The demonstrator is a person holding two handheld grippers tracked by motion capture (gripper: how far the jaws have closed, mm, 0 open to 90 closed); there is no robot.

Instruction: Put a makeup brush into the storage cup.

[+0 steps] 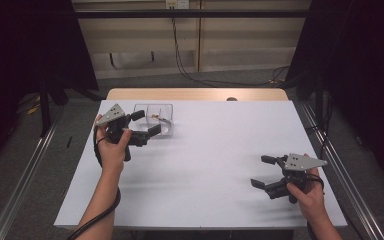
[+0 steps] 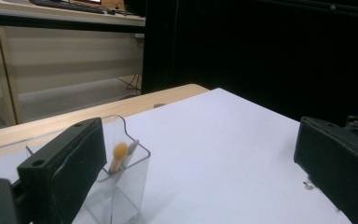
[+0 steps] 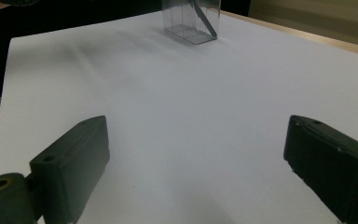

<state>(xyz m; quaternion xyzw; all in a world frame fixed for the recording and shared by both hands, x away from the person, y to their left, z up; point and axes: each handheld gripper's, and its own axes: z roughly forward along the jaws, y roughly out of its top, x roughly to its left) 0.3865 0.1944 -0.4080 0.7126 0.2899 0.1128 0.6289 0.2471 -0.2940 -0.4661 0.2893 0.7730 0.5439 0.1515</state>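
Note:
A clear plastic box stands on the white table at the far left. A thin stick with a yellow tip leans inside it. My left gripper is open right beside the box, on its near side, pointing to the right. In the left gripper view the box sits just past the left jaw, and no pad presses on it. My right gripper rests open near the front right, pointing left, with bare table between its jaws. In the right gripper view the box stands far ahead of that gripper.
A wooden strip runs along the table's far edge. Black curtains hang on both sides, and cables lie on the floor beyond. The table's middle is bare white surface.

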